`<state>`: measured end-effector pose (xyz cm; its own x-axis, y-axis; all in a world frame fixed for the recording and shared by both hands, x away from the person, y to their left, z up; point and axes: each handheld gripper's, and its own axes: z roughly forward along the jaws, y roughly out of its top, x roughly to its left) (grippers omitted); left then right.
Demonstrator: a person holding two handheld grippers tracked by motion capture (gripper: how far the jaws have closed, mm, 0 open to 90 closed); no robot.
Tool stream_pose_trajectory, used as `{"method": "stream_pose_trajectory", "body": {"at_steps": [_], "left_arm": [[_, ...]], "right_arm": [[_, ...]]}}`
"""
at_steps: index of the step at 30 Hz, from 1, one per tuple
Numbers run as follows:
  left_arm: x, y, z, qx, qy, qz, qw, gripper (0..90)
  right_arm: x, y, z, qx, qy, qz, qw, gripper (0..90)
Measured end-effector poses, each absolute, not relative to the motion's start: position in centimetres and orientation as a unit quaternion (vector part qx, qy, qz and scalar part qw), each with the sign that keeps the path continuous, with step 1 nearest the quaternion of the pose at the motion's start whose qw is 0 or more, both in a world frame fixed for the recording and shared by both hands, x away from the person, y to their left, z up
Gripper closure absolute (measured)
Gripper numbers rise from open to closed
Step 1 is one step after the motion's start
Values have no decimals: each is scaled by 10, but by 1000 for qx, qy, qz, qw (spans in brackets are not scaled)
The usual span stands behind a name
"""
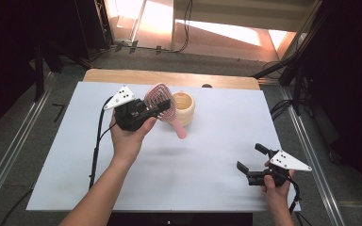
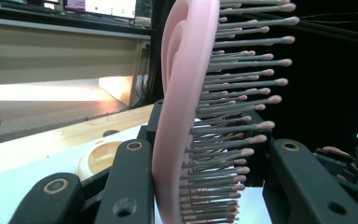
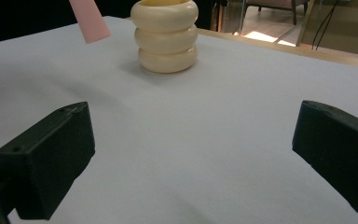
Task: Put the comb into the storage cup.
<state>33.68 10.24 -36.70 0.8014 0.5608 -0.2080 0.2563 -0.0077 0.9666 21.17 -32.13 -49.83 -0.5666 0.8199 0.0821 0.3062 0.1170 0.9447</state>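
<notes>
A: Item one, pink hairbrush [image 1: 162, 104]. Where is it sitting?

B: It is being held off the white table [image 1: 207, 155], clamped at its head between the jaws of the left gripper [image 1: 156, 106]. In the left gripper view the jaws are pressing on the brush's [image 2: 177, 121] back on one side and its bristle tips on the other.

A: Its long axis?

B: Tilted. In the high view the head is pointing up and away from the person, and the handle is slanting down toward the table, ending just beside item two.

A: Item two?

B: Cream ribbed cup [image 1: 185, 107], standing upright on the table. What is showing of its inside is holding nothing; the handle tip is staying outside it.

A: Item three?

B: Right gripper [image 1: 250, 162], near the table's right edge, well apart from the cup [image 3: 167, 36]. Its jaws are standing wide, gripping nothing.
</notes>
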Motion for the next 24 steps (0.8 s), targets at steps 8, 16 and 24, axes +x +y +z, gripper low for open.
{"method": "stream_pose_trajectory", "body": {"at_steps": [8,16,24], "left_arm": [[342,102,-364,697,292,117,644,655],[347,102,-361,695,294,117,645,655],[352,100,-358,693,296,119,647,655]], "right_arm": [[212,-321,-499,399,708,531,240,0],[212,-321,-499,399,707,532,241,0],[212,-321,-499,398,708,532,242,0]]}}
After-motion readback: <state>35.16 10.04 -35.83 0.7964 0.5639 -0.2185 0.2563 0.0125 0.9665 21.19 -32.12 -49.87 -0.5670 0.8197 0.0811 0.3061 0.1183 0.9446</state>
